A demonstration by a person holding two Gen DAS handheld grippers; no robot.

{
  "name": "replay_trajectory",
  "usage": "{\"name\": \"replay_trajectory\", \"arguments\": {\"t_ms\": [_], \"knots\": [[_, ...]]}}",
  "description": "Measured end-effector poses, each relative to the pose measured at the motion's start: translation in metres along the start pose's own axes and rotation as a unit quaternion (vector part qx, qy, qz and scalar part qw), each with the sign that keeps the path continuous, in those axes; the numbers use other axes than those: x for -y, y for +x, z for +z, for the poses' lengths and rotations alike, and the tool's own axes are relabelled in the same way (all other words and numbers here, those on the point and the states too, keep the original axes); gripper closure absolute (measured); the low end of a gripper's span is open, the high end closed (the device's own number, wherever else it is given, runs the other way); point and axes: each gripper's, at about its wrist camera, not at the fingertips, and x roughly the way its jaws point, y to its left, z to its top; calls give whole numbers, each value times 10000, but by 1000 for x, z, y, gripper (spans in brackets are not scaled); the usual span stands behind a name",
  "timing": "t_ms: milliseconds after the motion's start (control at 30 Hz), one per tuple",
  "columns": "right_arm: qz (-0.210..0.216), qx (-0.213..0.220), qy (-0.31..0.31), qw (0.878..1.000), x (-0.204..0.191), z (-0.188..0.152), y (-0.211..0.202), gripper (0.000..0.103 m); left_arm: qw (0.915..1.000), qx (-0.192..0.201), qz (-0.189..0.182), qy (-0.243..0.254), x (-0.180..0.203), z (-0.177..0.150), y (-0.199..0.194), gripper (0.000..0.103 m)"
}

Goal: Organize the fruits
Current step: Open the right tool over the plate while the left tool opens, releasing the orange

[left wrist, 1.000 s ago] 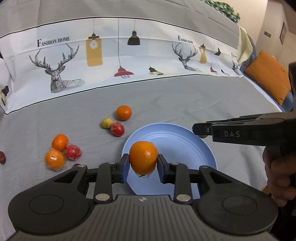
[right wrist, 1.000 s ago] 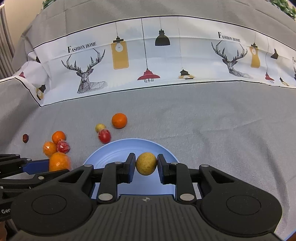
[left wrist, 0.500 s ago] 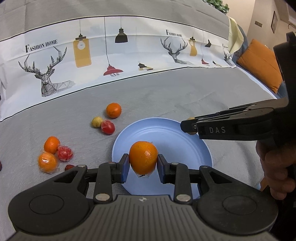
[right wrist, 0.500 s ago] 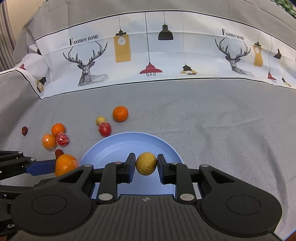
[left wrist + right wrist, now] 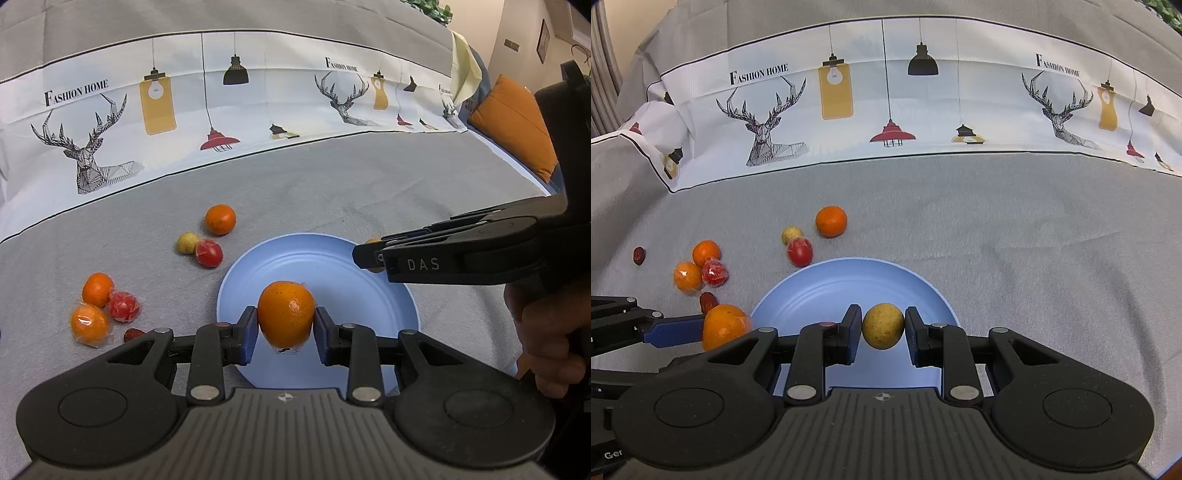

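My left gripper (image 5: pixel 285 334) is shut on a wrapped orange (image 5: pixel 286 314) and holds it over the near part of the blue plate (image 5: pixel 332 269). My right gripper (image 5: pixel 882 334) is shut on a small yellow fruit (image 5: pixel 882 325) over the same plate (image 5: pixel 820 291). In the left wrist view the right gripper (image 5: pixel 369 254) reaches in from the right above the plate's far right rim. In the right wrist view the left gripper's orange (image 5: pixel 724 326) shows at the plate's left edge.
On the grey cloth left of the plate lie an orange (image 5: pixel 220 219), a yellow fruit (image 5: pixel 187 242), a red fruit (image 5: pixel 209 252), and a cluster of two oranges (image 5: pixel 97 289) with a wrapped red fruit (image 5: pixel 124 305). A dark red date (image 5: pixel 638 255) lies far left. An orange cushion (image 5: pixel 513 125) sits at right.
Both grippers have moved forward over the plate with their fruits still held. The right gripper has come further across the plate's right rim in the left wrist view.
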Motion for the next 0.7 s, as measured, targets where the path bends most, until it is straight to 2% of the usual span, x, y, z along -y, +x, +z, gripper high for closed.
{"name": "replay_trajectory", "arguments": {"t_ms": [100,167,267,700], "knots": [[-26,-28,5,10000,0,0,0,75,10000,25,-5,6,0,1,0,65],[-30,-16,28,10000,0,0,0,65,10000,46,-15,-14,-1,1,0,65],[-67,-16,27,10000,0,0,0,57,10000,57,2,-28,-2,1,-1,65],[-119,-17,11,9999,1,1,0,54,10000,68,45,-47,-1,0,-3,65]]}}
